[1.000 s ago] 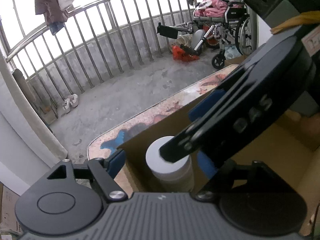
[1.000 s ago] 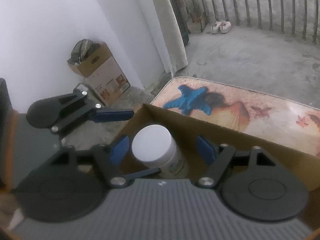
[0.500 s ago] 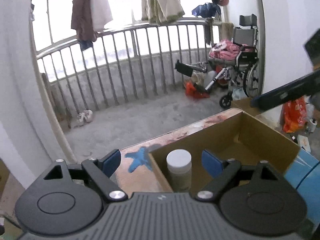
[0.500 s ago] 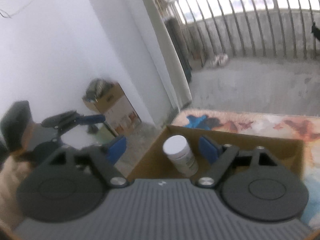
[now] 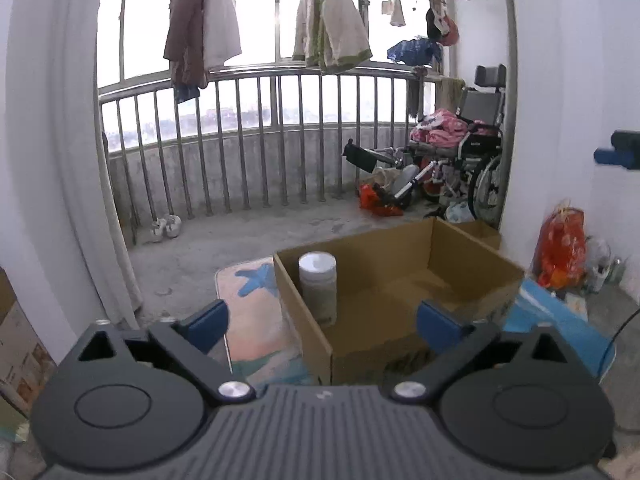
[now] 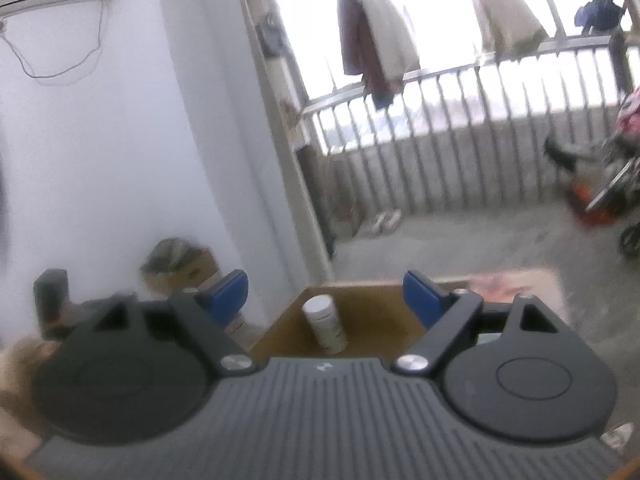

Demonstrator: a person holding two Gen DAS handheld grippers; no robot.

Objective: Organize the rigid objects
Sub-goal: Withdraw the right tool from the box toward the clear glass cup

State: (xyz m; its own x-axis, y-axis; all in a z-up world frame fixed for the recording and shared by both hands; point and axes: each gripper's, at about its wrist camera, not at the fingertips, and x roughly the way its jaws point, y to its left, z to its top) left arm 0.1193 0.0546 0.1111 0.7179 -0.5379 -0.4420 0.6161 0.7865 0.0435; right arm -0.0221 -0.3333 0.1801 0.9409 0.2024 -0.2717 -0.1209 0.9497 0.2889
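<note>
A clear jar with a white lid [image 5: 318, 286] stands upright in the near left corner of an open cardboard box [image 5: 472, 288] on the floor. It also shows in the right wrist view [image 6: 325, 324], inside the same box [image 6: 372, 308]. My left gripper [image 5: 322, 318] is open and empty, raised well back from the box. My right gripper [image 6: 326, 292] is open and empty, also high above and behind the box. A blue fingertip of the right gripper [image 5: 616, 156] shows at the far right edge of the left wrist view.
The box sits on a patterned mat [image 5: 256, 320]. A balcony railing [image 5: 280, 140] with hanging clothes, a wheelchair [image 5: 468, 160], white shoes [image 5: 166, 227], an orange bag [image 5: 562, 246] and a cardboard box by the left wall [image 6: 180, 264] surround the area.
Both grippers have pulled up and back from the box, so the jar and box look much smaller. The jar stays upright in the box corner. The right view is motion-blurred.
</note>
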